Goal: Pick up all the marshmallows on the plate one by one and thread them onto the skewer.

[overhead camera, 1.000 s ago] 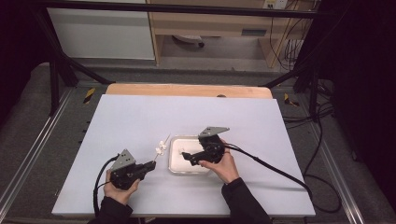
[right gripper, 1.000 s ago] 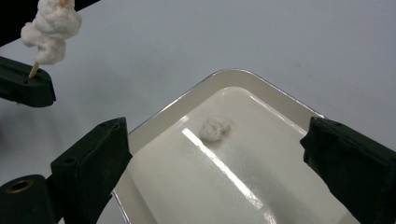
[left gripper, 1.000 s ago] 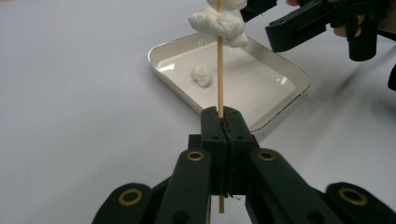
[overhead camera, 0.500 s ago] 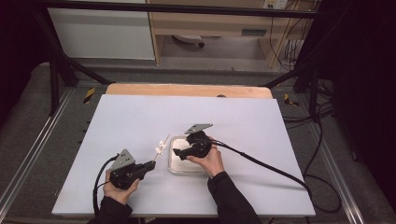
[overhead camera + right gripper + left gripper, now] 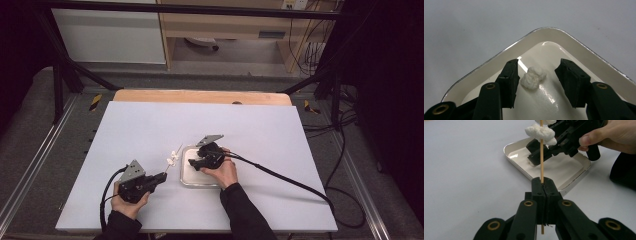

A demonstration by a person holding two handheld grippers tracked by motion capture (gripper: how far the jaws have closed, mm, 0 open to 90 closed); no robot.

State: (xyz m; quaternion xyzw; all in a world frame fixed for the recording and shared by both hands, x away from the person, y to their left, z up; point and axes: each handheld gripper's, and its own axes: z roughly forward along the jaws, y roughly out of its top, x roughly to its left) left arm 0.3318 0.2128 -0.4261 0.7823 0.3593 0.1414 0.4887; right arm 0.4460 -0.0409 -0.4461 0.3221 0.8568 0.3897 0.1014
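Marshmallow (image 5: pixel 533 77) lies between right claw (image 5: pixel 540 82)'s closing jaws, seemingly untouched, near tray (image 5: pixel 499 56) corner; left claw (image 5: pixel 543 185) clamps skewer (image 5: pixel 541 155).

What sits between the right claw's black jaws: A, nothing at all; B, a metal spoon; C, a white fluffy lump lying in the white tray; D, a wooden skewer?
C: in the right gripper view the right claw has a white fluffy lump between its jaws, in the white rounded tray; the pads do not press it yet.

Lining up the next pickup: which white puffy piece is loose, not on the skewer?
The white piece lying in the white tray, between the right gripper's open jaws. The others are threaded on the skewer.
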